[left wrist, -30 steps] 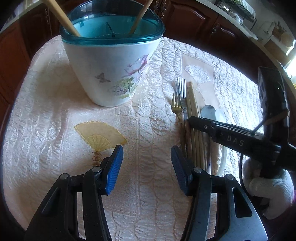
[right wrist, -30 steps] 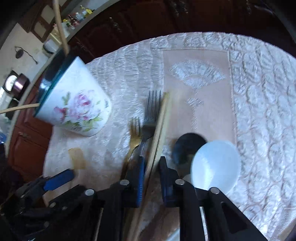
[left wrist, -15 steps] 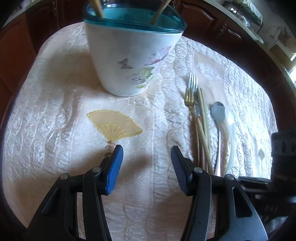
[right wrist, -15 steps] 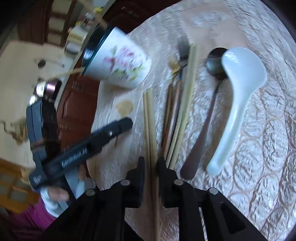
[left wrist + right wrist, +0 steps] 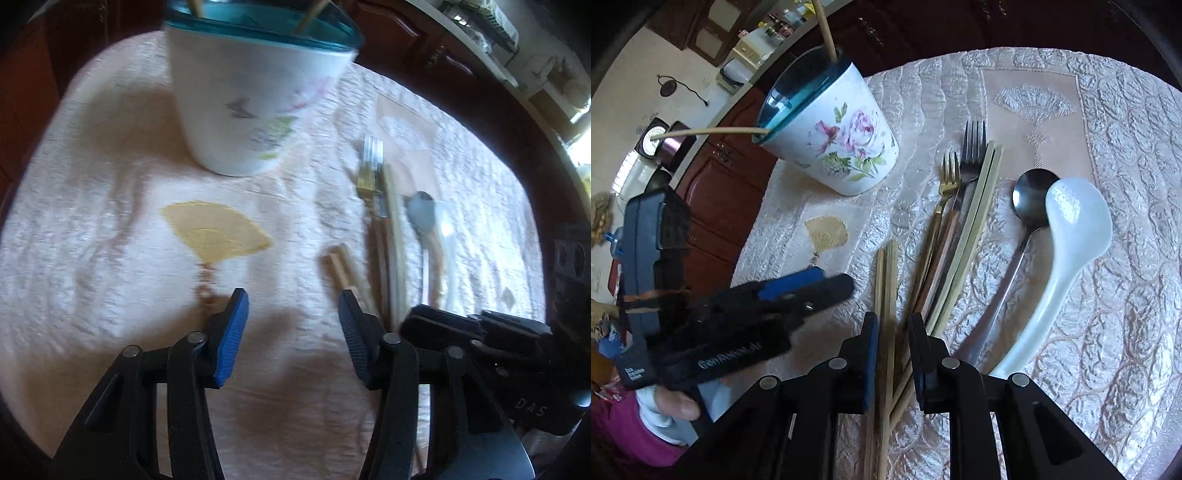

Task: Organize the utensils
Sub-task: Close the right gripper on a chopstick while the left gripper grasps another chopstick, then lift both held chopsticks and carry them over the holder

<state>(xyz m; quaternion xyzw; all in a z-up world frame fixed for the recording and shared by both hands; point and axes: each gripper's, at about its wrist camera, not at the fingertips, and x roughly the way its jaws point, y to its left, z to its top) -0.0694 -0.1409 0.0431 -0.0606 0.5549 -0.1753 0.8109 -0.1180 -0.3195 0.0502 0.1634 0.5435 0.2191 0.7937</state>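
A white flowered utensil holder (image 5: 831, 144) with a teal rim stands on the table, also in the left wrist view (image 5: 255, 92); two wooden sticks poke out of it. My right gripper (image 5: 892, 332) is shut on a pair of wooden chopsticks (image 5: 886, 273), lifted left of the utensil row. Their tip shows in the left wrist view (image 5: 338, 264). On the cloth lie a gold fork (image 5: 947, 177), a dark fork (image 5: 973, 144), pale chopsticks (image 5: 979, 218), a metal spoon (image 5: 1030, 199) and a white ceramic spoon (image 5: 1071, 229). My left gripper (image 5: 293, 325) is open and empty above the cloth.
The table carries a cream quilted cloth (image 5: 92, 221) with a yellow fan motif (image 5: 212, 232). Dark wooden cabinets (image 5: 716, 192) stand beyond the table's edge. The left gripper's body (image 5: 746, 314) sits close to the left of the right gripper.
My right gripper has lifted the wooden chopsticks off the row and swung back toward the holder. The left gripper has drawn back slightly and stays open.
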